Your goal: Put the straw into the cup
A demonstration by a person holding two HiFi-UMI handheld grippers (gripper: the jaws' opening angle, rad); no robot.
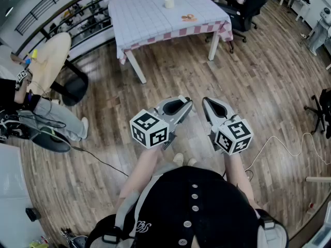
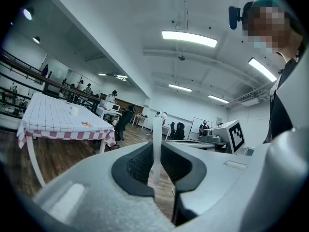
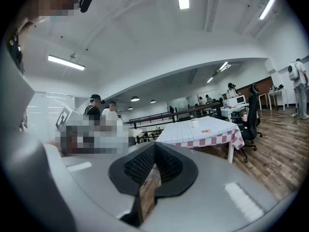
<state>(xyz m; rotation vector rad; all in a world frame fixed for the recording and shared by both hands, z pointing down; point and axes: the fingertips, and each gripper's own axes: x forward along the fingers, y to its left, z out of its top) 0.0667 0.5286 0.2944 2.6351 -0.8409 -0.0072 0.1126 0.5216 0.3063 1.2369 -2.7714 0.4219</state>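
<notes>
My left hand-held gripper (image 1: 186, 105) grasps the straw (image 2: 157, 134), my right hand-held gripper (image 1: 207, 103) is clenched empty; I would hold the straw upright toward the cup (image 1: 168, 2) far ahead.

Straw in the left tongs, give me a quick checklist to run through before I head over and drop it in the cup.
1. Thin white straw gripped by the left tongs: ok, clamped between the pads, standing upright.
2. Right tongs free to help: ok, jaws together, nothing between them.
3. Small white cup upright on the table with the red-checked cloth: ok.
4. Cup mouth open and empty: cannot tell, too small.
5. Cup within reach: not ok, the table stands well ahead across the wooden floor.
</notes>
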